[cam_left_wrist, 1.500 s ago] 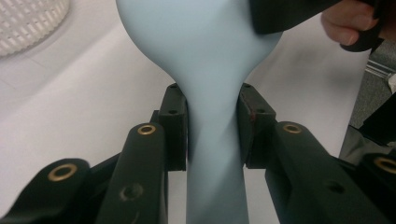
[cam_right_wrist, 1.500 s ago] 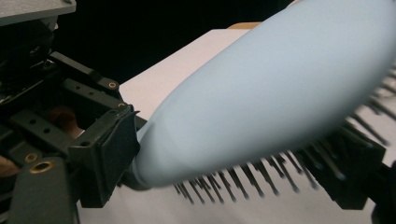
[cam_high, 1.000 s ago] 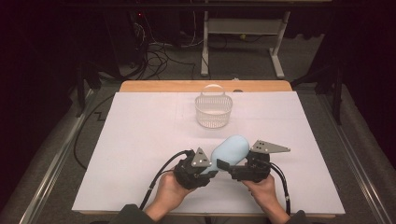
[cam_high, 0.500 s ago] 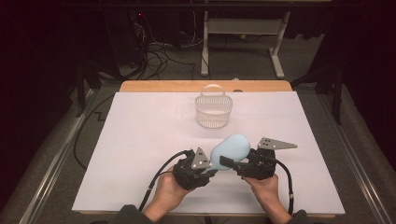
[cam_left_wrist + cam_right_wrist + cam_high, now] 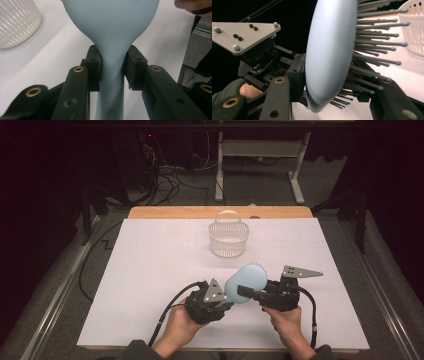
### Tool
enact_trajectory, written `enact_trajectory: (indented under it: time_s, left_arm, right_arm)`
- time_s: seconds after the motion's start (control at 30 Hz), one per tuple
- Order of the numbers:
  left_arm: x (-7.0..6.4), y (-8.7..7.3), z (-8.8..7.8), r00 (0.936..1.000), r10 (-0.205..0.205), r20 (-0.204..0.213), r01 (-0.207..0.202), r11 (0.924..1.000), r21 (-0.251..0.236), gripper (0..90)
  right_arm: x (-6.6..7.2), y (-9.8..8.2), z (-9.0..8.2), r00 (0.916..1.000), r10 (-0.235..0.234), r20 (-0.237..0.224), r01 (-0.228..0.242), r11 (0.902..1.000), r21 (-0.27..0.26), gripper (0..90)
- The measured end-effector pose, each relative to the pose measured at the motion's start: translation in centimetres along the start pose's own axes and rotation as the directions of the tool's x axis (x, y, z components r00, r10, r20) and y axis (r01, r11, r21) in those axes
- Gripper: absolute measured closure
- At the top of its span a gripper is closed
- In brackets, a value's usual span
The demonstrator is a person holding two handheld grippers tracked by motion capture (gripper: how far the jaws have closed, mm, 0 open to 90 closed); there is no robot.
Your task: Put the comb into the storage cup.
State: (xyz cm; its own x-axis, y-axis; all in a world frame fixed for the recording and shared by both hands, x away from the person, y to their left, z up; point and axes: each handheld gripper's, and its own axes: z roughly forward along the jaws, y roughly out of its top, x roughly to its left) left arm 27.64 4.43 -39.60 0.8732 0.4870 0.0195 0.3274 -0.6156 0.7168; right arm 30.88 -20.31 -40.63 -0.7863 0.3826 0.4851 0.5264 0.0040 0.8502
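Hairbrush (image 5: 246, 281) count: one, pale blue, held off the white table (image 5: 150, 270) between two grippers, near the person's edge. Left gripper (image 5: 112, 66) is clenched on the brush's narrow neck, pads pressing both sides where the handle widens into the head. Right gripper (image 5: 334, 82) has just been closing — its jaws now clamp the head, one on the smooth back, the other in among the grey bristles (image 5: 377, 37). One white slatted basket (image 5: 228, 236) stands well apart toward the far edge, upright.

Left tool (image 5: 226, 304) clamped; right tool (image 5: 245, 293) just closing, jaws inward.
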Motion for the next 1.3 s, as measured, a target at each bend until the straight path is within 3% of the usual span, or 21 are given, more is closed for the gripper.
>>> enact_trajectory:
  time_s: [0.23, 0.47, 0.67, 0.73, 0.9, 0.97, 1.03, 1.3]
  left_arm:
    - [0.3, -0.4, 0.6, 0.9998, -0.012, 0.015, 0.012, 0.9999, 0.004, 66.3]
    - [0.6, -0.5, 0.5, 0.9993, -0.017, 0.033, 0.017, 0.9995, -0.025, 66.1]
    - [0.8, -0.8, 0.5, 0.9984, -0.031, 0.048, 0.033, 0.9986, -0.040, 65.3]
    - [0.9, -0.8, 0.4, 0.9985, -0.038, 0.039, 0.040, 0.9981, -0.048, 58.9]
    - [1.2, -0.9, 0.4, 0.9977, -0.052, 0.042, 0.055, 0.9973, -0.049, 57.7]
    - [1.2, -0.9, 0.5, 0.9975, -0.056, 0.043, 0.057, 0.9980, -0.028, 54.5]
    - [1.2, -0.9, 0.5, 0.9967, -0.059, 0.055, 0.061, 0.9977, -0.031, 48.0]
    - [1.2, -1.0, 0.5, 0.9956, -0.061, 0.070, 0.064, 0.9972, -0.038, 31.8]
  right_arm:
    - [0.2, -0.1, 0.2, 0.9996, -0.009, 0.028, 0.008, 0.9996, 0.028, 56.5]
    - [0.7, 0.4, 0.1, 0.9987, -0.034, 0.038, 0.033, 0.9986, 0.042, 58.0]
    - [0.6, 0.5, 0.0, 0.9988, -0.021, 0.045, 0.018, 0.9986, 0.049, 58.4]
    - [0.6, 0.6, -0.2, 0.9987, -0.016, 0.048, 0.014, 0.9988, 0.046, 58.4]
    - [0.3, 0.8, -0.4, 0.9985, -0.011, 0.054, 0.009, 0.9988, 0.048, 58.3]
    - [0.3, 0.8, -0.5, 0.9984, -0.011, 0.056, 0.008, 0.9986, 0.053, 58.3]
    - [0.4, 0.8, -0.3, 0.9983, -0.009, 0.058, 0.005, 0.9980, 0.063, 58.3]
    - [1.2, 1.0, 0.2, 0.9957, -0.061, 0.070, 0.053, 0.9929, 0.107, 58.2]
